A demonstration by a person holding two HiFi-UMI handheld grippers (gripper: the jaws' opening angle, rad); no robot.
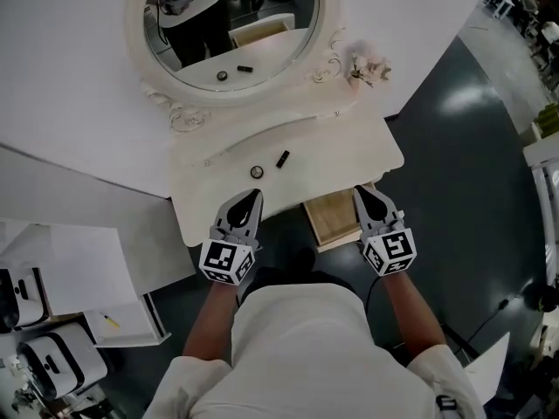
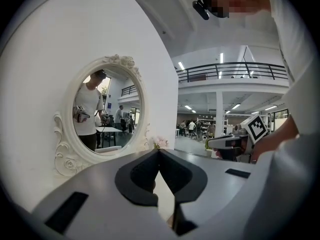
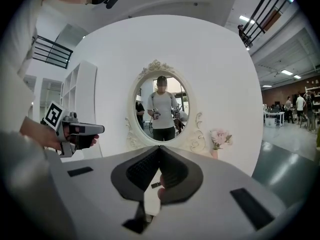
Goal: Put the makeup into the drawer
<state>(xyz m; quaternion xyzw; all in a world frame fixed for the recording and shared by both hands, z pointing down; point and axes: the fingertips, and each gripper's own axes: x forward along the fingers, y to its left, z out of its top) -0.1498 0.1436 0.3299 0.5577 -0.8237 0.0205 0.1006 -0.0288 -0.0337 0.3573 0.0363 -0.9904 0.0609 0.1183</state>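
Note:
A black lipstick (image 1: 282, 159) and a small round compact (image 1: 257, 172) lie on the white vanity table (image 1: 349, 155), below the oval mirror (image 1: 231, 24). The pulled-out drawer (image 1: 332, 219) shows a wooden bottom with nothing in it. My left gripper (image 1: 251, 197) hovers at the table's front edge just short of the compact, jaws shut and empty. My right gripper (image 1: 364, 192) is above the drawer's right side, tips together and holding nothing. In the right gripper view, the lipstick (image 3: 156, 185) shows through the gap under the closed tips (image 3: 160, 148). The left gripper view shows closed tips (image 2: 159, 151).
A small vase of pink flowers (image 1: 367, 70) stands at the table's back right. White shelves with papers (image 1: 79, 269) and headset-like devices (image 1: 48, 360) are at the left. Dark floor (image 1: 472, 182) lies to the right. People and tables fill the hall behind.

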